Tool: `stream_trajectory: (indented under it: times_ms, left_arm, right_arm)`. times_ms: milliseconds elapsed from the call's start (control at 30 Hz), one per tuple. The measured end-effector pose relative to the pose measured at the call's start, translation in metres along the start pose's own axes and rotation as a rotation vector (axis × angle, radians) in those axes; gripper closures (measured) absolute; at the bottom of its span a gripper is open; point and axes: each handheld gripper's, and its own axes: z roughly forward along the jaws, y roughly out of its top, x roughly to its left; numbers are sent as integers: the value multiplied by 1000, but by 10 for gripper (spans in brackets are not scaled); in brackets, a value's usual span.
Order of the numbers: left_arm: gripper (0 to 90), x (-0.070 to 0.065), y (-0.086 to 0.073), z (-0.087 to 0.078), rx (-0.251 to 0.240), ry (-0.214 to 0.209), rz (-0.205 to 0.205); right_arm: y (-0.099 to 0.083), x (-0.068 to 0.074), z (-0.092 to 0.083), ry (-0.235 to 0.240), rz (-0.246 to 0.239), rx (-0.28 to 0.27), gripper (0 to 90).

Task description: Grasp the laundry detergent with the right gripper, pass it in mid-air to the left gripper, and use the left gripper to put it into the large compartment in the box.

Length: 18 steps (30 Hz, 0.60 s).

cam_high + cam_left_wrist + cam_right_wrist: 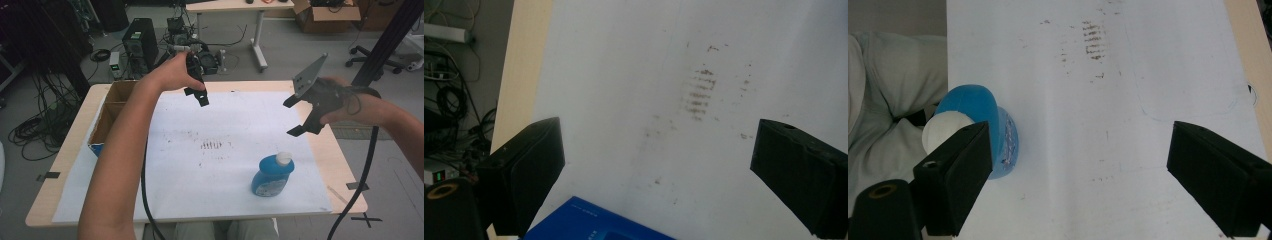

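Blue plastic is what stands out: one blue bottle (272, 176) with a white cap is stood upright on the white sheet (225, 120) covering the bench (80, 130), toward the near right part of the sheet, touched by nothing; both forearms are held up above the bench in the high view; the left gripper (195, 89) is raised over the far middle of the sheet, wrist bent so its fingers point down and toward the near side; the right gripper (295, 116) is held at the right edge, level with the sheet's middle, its fingers aimed left and down, with the grey three-cornered plate sticking up on top.

Counted up: two grippers, one bottle, one cardboard box (112, 112) at the far left corner of the bench, one patch of brownish smudges (211, 145) near the middle of the sheet.

Both sets of fingers are spread wide apart with nothing held between them.

From the right gripper view the bottle (990, 130) is seen from above, partly behind one finger, and a faint pencilled outline (1193, 95) on the sheet is picked up that can't be made out from the high view; from the left gripper view a dark blue printed item (589, 222) is caught at the bottom edge, too cropped to be identified.
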Motion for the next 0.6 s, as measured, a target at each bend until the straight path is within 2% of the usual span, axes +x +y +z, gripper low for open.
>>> stream_trajectory:
  times_ms: [300, 333, 600]
  left_arm:
    - [73, -2, 1, 1, -4, 4, -8]
    - [72, -1, 1, 1, 1, 5, -4]
    - [72, -1, 0, 0, -11, 11, -17]
  right_arm:
    - [-3, 0, -3, 4, 1, -4, 103]
    - [-4, 1, -4, 17, 0, -3, 103]
    - [-12, 4, -12, 28, 11, -10, 96]
